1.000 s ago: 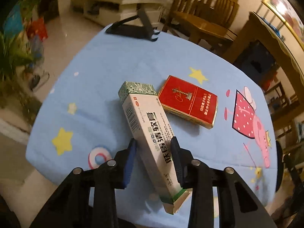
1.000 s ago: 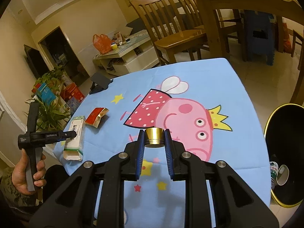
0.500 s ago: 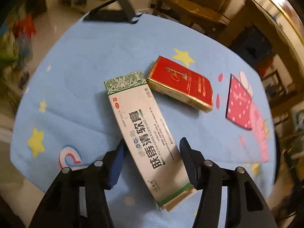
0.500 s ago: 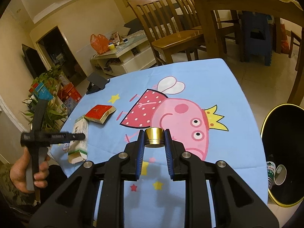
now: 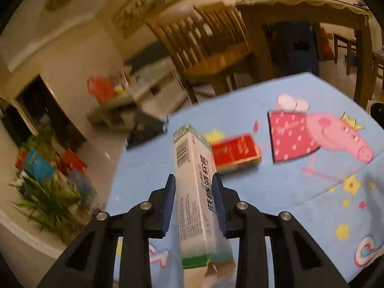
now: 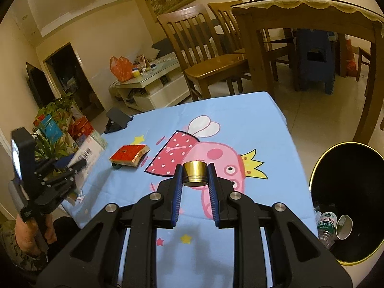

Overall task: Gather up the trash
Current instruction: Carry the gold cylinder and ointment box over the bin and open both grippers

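Observation:
My left gripper [image 5: 194, 180] is shut on a long white-and-green ointment box [image 5: 195, 192] and holds it tilted up off the blue cartoon tablecloth [image 5: 276, 192]. The box also shows in the right wrist view [image 6: 88, 153], in the left gripper [image 6: 72, 165] at the table's left edge. A red cigarette pack [image 5: 235, 152] lies on the cloth beyond it; it also shows in the right wrist view [image 6: 129, 154]. My right gripper [image 6: 195, 170] is shut on a small gold cap [image 6: 195, 174] above the table. A black trash bin [image 6: 348, 199] stands on the floor to the right.
A black phone stand [image 6: 117, 120] sits at the table's far left corner. Wooden chairs [image 6: 206, 55] and a dining table [image 6: 307, 21] stand behind. The bin holds a bottle [image 6: 325, 225] and a cup. A potted plant [image 6: 52, 120] stands left of the table.
The left gripper opened over the ointment box, then closed on it and lifted it off the cloth, swinging its view up. The right gripper held the gold cap nearly still.

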Motion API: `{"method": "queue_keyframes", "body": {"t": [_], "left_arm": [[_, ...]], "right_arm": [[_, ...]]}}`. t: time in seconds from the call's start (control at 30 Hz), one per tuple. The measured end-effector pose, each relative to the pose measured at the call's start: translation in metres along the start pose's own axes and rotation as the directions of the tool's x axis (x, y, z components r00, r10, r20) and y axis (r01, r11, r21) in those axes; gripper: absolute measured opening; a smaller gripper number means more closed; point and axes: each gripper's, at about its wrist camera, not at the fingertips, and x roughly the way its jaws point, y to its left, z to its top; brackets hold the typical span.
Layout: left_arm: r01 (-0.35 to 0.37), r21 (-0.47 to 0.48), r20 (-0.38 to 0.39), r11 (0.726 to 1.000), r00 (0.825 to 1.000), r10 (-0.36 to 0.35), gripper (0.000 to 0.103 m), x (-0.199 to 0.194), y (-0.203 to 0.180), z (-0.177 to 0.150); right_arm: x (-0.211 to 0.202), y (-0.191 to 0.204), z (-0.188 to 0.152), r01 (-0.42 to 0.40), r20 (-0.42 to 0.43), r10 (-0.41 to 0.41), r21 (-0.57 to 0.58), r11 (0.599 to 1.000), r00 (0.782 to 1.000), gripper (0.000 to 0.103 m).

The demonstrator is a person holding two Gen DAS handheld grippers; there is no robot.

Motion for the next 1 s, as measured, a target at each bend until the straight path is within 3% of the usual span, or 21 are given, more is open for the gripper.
{"method": "queue_keyframes", "body": {"t": [0.6,0.83,1.0], "left_arm": [[0.137,0.034,0.125,0.99,0.982,-0.14,0.029,-0.038,-0.045,0.045],[0.205,0.082,0.159,0.975,0.963,-0.216,0.029,-0.046,-0.079,0.063],[0.26,0.147,0.198,0.954,0.938,-0.286,0.029,-0.06,-0.117,0.076]], "right_arm": [[-0.024,-0.023,0.002,0.038,0.058,-0.04,0.05,0.998,0.997,0.021],[-0.053,-0.061,0.007,0.136,0.107,-0.146,0.101,0.986,0.983,0.021],[-0.082,-0.101,0.004,0.224,0.141,-0.248,0.165,0.96,0.958,0.021]]}}
